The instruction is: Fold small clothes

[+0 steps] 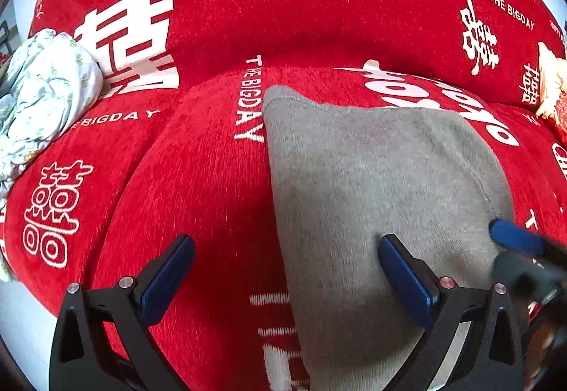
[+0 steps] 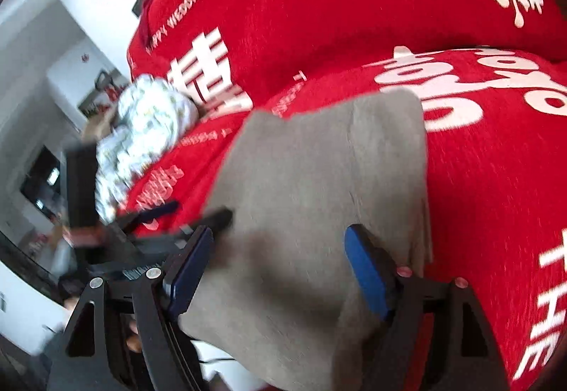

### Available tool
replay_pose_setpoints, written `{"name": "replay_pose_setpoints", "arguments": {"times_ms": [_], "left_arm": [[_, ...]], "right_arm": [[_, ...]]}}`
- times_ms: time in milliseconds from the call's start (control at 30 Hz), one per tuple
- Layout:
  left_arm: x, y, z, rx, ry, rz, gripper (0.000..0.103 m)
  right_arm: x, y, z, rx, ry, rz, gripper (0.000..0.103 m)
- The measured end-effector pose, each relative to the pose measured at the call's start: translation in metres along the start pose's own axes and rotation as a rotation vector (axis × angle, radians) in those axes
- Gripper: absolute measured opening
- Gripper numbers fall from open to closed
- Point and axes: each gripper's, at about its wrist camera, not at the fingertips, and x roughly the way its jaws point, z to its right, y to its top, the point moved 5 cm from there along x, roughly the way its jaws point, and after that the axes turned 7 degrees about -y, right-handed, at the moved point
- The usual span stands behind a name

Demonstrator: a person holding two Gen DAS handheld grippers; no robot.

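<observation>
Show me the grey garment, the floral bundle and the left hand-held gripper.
grey garment (image 1: 372, 178): left wrist view, middle of the cloth.
floral bundle (image 1: 49, 86): left wrist view, its middle.
left hand-held gripper (image 1: 285, 244): left wrist view, between fingertips.

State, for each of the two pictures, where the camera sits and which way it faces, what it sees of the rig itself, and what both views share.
Left wrist: rides the left tool, facing the sofa back; own open fingers show, the right tool enters at right.
Right wrist: rides the right tool, tilted, facing leftward along the sofa; own open fingers show, the left tool blurred at left.
Shared: grey garment, red sofa cover, floral cloth bundle.
</observation>
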Motion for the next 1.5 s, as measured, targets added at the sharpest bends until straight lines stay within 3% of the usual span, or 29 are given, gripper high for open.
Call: {"name": "replay_pose_setpoints", "arguments": {"times_ms": [367, 600, 667, 733, 833, 967, 1200, 1267, 1400, 1500], "left_arm": [[-0.012, -0.02, -0.002, -0.012, -0.011, 0.018, 0.103], [-0.029, -0.029, 0.001, -0.007, 0.01, 0.021, 0.103], [-0.041, -0.031, 0.002, 0.0, 0.033, 0.041, 0.103], [-0.052, -0.033, 0.004, 0.008, 0.051, 0.072, 0.103], [-0.064, -0.036, 0.008, 0.006, 0.062, 0.101, 0.103], [-0.073, -0.041, 0.018, -0.016, -0.025, 0.111, 0.103], [-0.072, -0.051, 0.022, -0.052, -0.085, 0.095, 0.103], [-0.071, -0.054, 0.022, -0.07, -0.07, 0.09, 0.103], [-0.083, -0.059, 0.021, -0.079, 0.037, 0.166, 0.103], [-0.085, -0.059, 0.026, -0.054, 0.022, 0.155, 0.103]], "right_arm": [[-0.017, -0.039, 0.001, -0.122, -0.091, 0.048, 0.08], [-0.024, -0.052, -0.005, -0.165, -0.17, 0.004, 0.08], [-0.033, -0.052, -0.007, -0.167, -0.236, 0.01, 0.082], [-0.045, -0.048, -0.011, -0.193, -0.359, 0.061, 0.088], [-0.059, -0.046, -0.017, -0.226, -0.431, 0.123, 0.093], [-0.069, -0.045, -0.021, -0.213, -0.434, 0.146, 0.097], [-0.074, -0.054, -0.026, -0.228, -0.441, 0.143, 0.097], [-0.073, -0.053, -0.026, -0.227, -0.439, 0.14, 0.097], [-0.074, -0.054, -0.025, -0.221, -0.442, 0.139, 0.097], [-0.075, -0.054, -0.026, -0.224, -0.447, 0.142, 0.097]]}}
